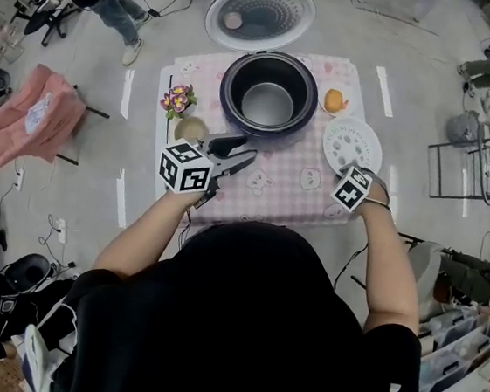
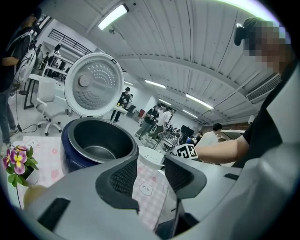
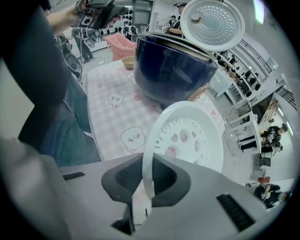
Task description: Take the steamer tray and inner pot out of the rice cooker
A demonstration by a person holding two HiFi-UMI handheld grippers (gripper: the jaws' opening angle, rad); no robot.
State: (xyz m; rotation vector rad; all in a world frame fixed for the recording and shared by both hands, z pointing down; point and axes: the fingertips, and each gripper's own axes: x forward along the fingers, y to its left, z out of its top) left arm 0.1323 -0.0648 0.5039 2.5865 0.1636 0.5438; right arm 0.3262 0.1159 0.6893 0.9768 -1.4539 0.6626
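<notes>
Steamer tray (image 3: pixel 187 140) hangs pinched by its rim in our right gripper's (image 3: pixel 148 180) nearly closed jaws, over the worktop (image 1: pixel 280 195) beside the rice cooker (image 1: pixel 230 92). Our left gripper (image 2: pixel 150 176) hovers wide open and empty, the inner pot (image 1: pixel 267 104) inside the cooker.

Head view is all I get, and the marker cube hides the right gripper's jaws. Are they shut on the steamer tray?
Observer: Yes. The right gripper view shows the right gripper shut on the rim of the steamer tray.
Operator: And the left jaws? They're edge-on for me.
Observer: The left gripper view shows the left gripper open. Nothing is between its jaws, and only the tablecloth shows past them.
</notes>
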